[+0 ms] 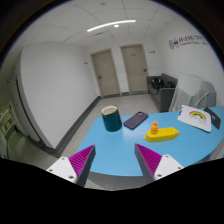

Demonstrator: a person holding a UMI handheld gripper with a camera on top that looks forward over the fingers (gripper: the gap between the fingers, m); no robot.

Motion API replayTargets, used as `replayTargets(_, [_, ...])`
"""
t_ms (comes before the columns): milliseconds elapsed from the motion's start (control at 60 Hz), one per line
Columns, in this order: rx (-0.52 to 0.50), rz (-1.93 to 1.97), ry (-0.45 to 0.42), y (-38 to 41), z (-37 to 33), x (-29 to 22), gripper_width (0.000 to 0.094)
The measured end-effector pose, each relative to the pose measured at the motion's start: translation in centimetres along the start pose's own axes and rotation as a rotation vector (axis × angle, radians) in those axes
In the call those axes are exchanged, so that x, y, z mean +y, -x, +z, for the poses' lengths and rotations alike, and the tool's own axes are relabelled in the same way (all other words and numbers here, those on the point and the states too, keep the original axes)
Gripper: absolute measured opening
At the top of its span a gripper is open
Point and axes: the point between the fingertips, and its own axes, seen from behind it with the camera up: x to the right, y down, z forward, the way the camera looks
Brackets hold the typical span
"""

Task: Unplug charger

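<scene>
My gripper (pixel 115 165) hangs open above the blue table (pixel 120 140), nothing between its fingers. Beyond them stand a green cup (pixel 110 117), a phone (pixel 136 120) and a yellow toy (pixel 163 132); I cannot make out any charger.

Dark phone (pixel 136 120) lies flat beside teal cup (pixel 110 117).

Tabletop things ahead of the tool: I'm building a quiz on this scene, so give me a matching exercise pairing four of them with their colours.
The tool is open, holding nothing; all four things lie beyond its fingers on the blue table.

Things:
1. cup
2. phone
3. duck toy
4. tray with a rainbow

Colours:
A. yellow
B. white
C. dark teal
D. dark purple

Pairs: 1-C, 2-D, 3-A, 4-B
</scene>
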Motion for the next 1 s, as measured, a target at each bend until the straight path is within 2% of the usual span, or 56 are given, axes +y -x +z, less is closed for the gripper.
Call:
replayTargets(100, [0.103,-0.018,0.003,-4.2,2.3,0.5,0.0816])
replayTargets(183, [0.151,-0.011,0.019,-7.0,3.7,0.5,0.0816])
replayTargets(483, [0.189,-0.043,-0.011,-17.5,14.6,-1.5,0.0794])
replayTargets(517, [0.171,-0.044,-0.013,-17.8,15.9,-1.8,0.0767])
replayTargets(550, [0.144,-0.048,-0.019,-17.7,17.1,-1.9,0.0702])
replayTargets(567, [0.134,-0.053,-0.021,-17.8,17.7,-1.9,0.0727])
replayTargets(583, [0.123,-0.059,-0.02,-17.8,18.2,-1.8,0.0667])
replayTargets(600, [0.12,-0.064,-0.017,-17.9,18.7,-1.7,0.0539])
replayTargets(617, [0.125,-0.068,-0.011,-18.3,19.1,-1.5,0.0535])
replayTargets(633, [0.145,-0.074,-0.007,-18.9,19.4,-1.3,0.0401])
replayTargets(650, [0.168,-0.082,0.006,-19.7,19.6,-0.9,0.0376])
replayTargets(667, [0.173,-0.096,-0.014,-19.7,19.6,-1.1,0.0256])
replayTargets(767, [0.157,-0.065,-0.053,-19.5,19.6,-1.1,0.0196])
replayTargets(900, [0.13,-0.037,-0.034,-19.5,19.8,-1.3,0.0074])
replayTargets(1000, [0.129,-0.047,-0.005,-19.5,19.8,-1.4,0.0063])
